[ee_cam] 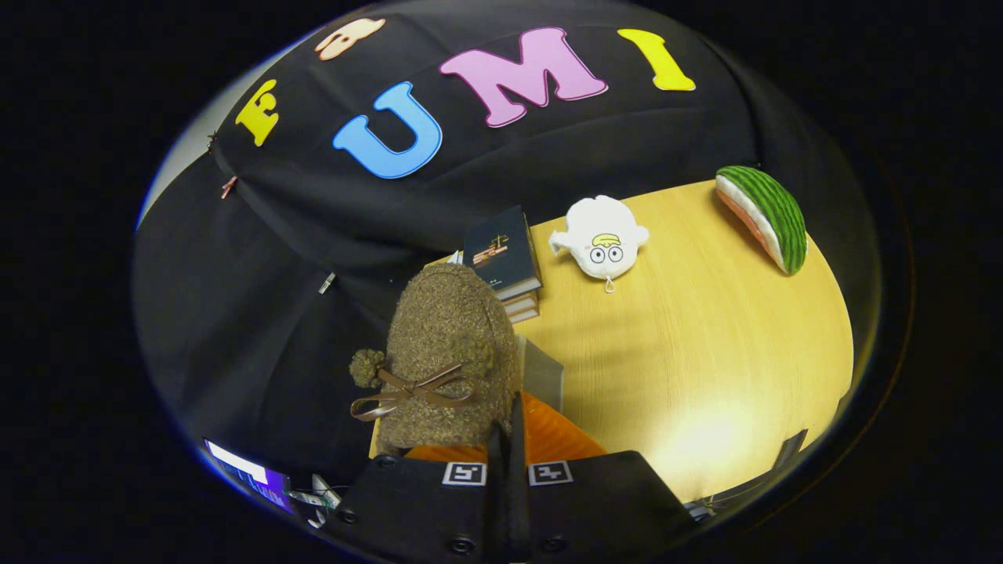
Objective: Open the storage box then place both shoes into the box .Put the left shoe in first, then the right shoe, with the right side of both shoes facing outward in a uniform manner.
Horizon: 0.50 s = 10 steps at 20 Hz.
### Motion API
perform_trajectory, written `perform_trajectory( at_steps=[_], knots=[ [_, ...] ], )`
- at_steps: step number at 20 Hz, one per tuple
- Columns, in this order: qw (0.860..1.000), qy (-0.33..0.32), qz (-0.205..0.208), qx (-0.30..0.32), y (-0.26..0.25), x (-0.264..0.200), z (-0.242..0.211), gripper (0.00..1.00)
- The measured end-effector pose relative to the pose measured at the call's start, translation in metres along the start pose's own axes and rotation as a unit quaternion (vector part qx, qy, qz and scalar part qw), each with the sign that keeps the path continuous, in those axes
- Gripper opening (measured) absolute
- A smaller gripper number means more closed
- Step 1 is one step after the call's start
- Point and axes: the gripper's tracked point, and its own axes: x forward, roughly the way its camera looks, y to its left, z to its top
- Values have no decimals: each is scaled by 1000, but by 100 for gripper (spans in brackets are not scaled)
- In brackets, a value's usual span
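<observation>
**Shoe lifted in the fingers, box not yet reached**

Shoe [447, 352], a brown fuzzy slipper-style one with a pompom and a thin brown ribbon bow, hangs raised above the near corner of the wooden table [705, 352]. Its rear rim is pinched in the gripper [508, 439], whose two fingers stand pressed almost together with the shoe's edge caught between them, so the claw is clenched on the shoe. An orange lining or insole shows just ahead of the fingers, under the fuzzy upper.

Which shoe of the pair this is I cannot tell, and the other shoe cannot be judged from here. A grey boxy shape [541, 372] peeks out just behind the shoe; it may be part of the storage box, but too little of it shows to say whether it is open. My reading is that the task is in its carrying stage: one shoe is picked up, none can be confirmed as stowed.

Beyond the shoe sits a stack of books [505, 258], then a white plush toy [599, 239], and farther off a watermelon-slice cushion [764, 215].

The gripper is held high, tilted downward over the table's corner, the shoe's toe pointing away toward the books.
</observation>
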Motion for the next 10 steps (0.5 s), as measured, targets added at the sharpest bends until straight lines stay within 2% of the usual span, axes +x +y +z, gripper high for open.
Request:
perform_trajectory(
  at_steps=[3,10],
  knots=[
    [1000,8,6,2,32,24,-8,5],
    [998,29,-49,-8,35,67,-38,5]
  ],
)
